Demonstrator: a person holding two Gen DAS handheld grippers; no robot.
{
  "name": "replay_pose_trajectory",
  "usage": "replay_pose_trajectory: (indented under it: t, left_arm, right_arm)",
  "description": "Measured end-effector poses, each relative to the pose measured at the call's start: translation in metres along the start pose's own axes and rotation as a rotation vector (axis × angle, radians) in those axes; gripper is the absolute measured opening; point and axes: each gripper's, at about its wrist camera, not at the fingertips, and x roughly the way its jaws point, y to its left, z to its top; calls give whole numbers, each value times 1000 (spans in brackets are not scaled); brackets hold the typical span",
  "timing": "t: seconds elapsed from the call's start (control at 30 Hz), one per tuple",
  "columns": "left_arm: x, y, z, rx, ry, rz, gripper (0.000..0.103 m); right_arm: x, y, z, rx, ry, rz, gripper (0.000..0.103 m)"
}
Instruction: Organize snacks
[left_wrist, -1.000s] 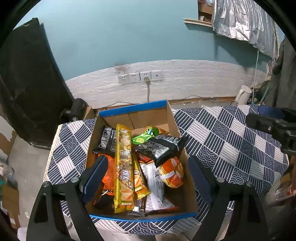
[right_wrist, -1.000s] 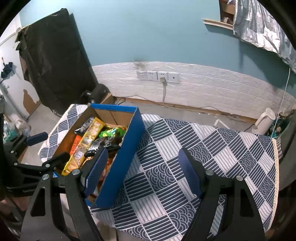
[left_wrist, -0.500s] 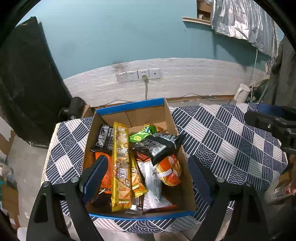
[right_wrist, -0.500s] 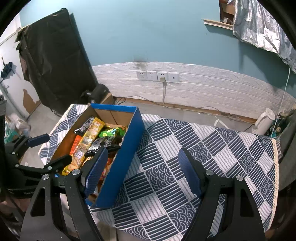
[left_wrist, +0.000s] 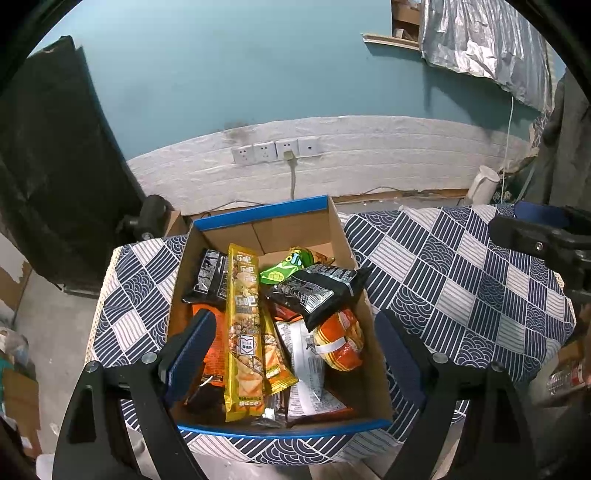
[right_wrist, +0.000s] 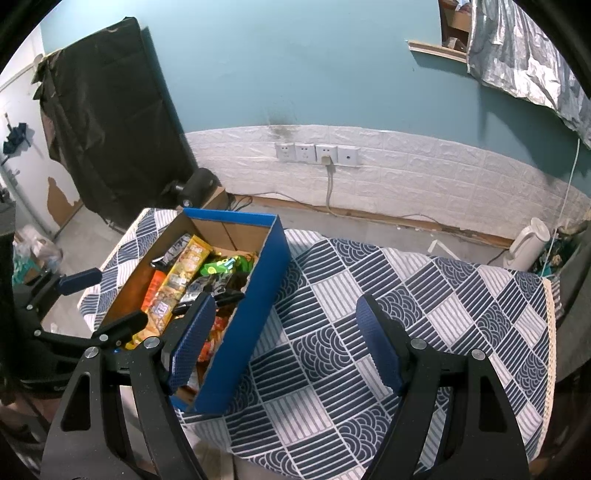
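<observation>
A blue-edged cardboard box (left_wrist: 260, 214) (right_wrist: 258, 291) sits on the left part of a table with a navy patterned cloth (left_wrist: 461, 280) (right_wrist: 406, 314). It holds several snack packs: a long yellow pack (left_wrist: 243, 325), a black pack (left_wrist: 317, 288), a green pack (left_wrist: 284, 267), an orange-red pack (left_wrist: 341, 341). My left gripper (left_wrist: 291, 354) is open and empty above the box's near end. My right gripper (right_wrist: 286, 347) is open and empty above the cloth just right of the box. The left gripper also shows at the left of the right wrist view (right_wrist: 99, 299).
A white-brick and teal wall with sockets (right_wrist: 317, 153) stands behind the table. A white kettle (right_wrist: 526, 249) sits on the floor at the back right. A black sheet (right_wrist: 107, 122) hangs at the back left. The right gripper's body shows at the left wrist view's right edge (left_wrist: 543, 236).
My left gripper has drifted slightly, so the box sits a little lower and left in its view. The right gripper has barely moved. Both stay open.
</observation>
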Motion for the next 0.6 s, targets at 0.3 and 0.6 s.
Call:
replay_pose_trajectory:
  t: [0.3,0.6]
  left_arm:
    - [0,1,0,-2,2,1,89]
    - [-2,3,1,-11,-3,6,89]
  right_arm:
    - [0,1,0,-2,4,-2,78]
    - [1,1,-1,-1,7,1,78]
